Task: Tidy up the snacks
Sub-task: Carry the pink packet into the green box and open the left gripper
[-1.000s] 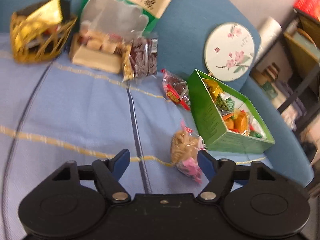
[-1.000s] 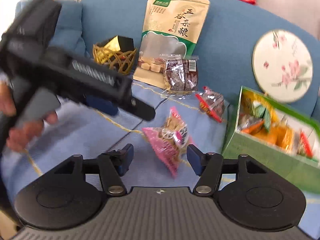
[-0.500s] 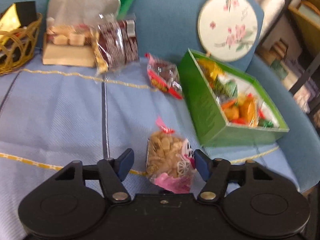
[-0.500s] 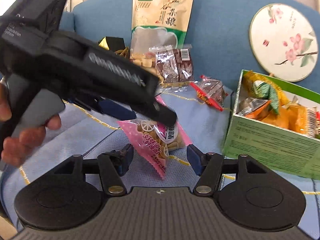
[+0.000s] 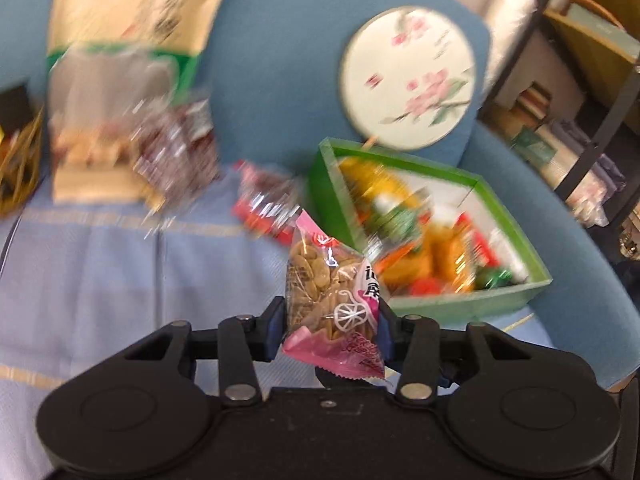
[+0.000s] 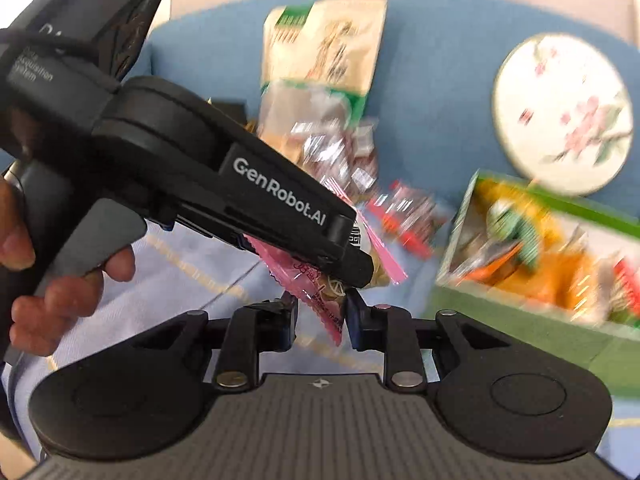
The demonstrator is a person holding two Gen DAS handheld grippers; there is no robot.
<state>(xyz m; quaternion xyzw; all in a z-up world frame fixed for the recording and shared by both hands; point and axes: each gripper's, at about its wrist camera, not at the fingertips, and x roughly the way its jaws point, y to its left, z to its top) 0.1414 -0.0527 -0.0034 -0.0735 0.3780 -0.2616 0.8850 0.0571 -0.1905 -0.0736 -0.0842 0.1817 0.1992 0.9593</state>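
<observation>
Item: pink snack packet, seeds showing through its clear window. We now have it lifted off the blue cloth; a second ago it lay there. The left gripper clamps its sides. The right gripper has just been closing, jaws narrow around the packet's lower corner; pad contact we cannot tell. Green box of snacks at two o'clock, the likely destination. Legible: "GenRobot.AI" on the left gripper's body.
</observation>
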